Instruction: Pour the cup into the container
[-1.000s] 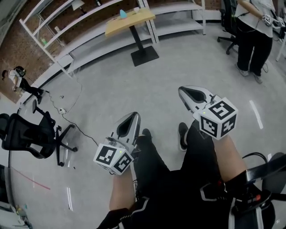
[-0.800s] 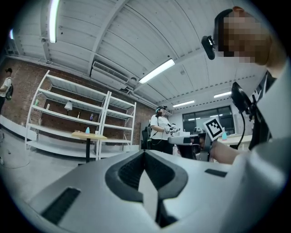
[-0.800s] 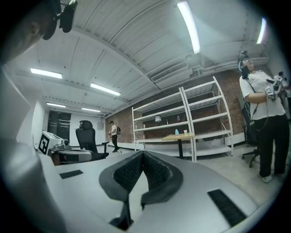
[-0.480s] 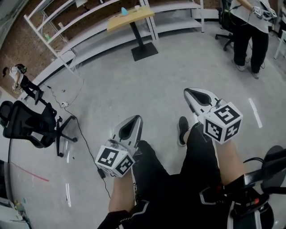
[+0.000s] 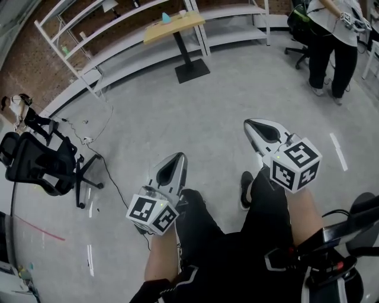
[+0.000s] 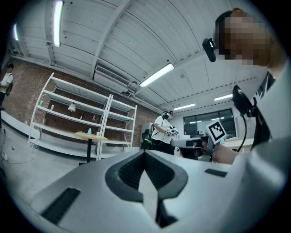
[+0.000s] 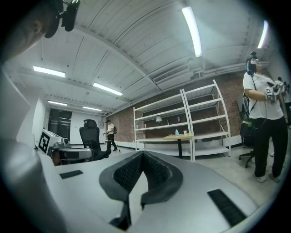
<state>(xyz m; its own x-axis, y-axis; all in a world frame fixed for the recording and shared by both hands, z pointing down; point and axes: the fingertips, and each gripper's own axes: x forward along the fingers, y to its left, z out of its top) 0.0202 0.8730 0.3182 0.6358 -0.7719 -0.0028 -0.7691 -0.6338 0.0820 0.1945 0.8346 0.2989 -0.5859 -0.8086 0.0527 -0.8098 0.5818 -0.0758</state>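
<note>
Grey concrete floor is lying under both grippers, and neither the cup nor the container is sitting within reach of them. The left gripper [image 5: 177, 157] is pointing forward with its jaws pressed together on nothing, as its own view is showing [image 6: 144, 154]. The right gripper [image 5: 251, 125] is also pressed together and empty [image 7: 142, 154]. The person is holding both in front of their own legs.

Far ahead of both grippers, a wooden table [image 5: 177, 25] is standing before white shelving [image 5: 77, 35]. A small light-blue thing [image 5: 166, 18] and a small pale thing [image 5: 182, 12] beside it are sitting on that table. These are probably the task's vessels, though they are too small to tell which is which or what either is holding.

By my reading, the task is only at the approach and no pouring is under way. The next move is calling for walking up to the table, then spreading one gripper around the cup.

Off to the left gripper's side, a black office chair [image 5: 35, 165] is standing. Another person [image 5: 334, 47] is standing ahead of the right gripper.
</note>
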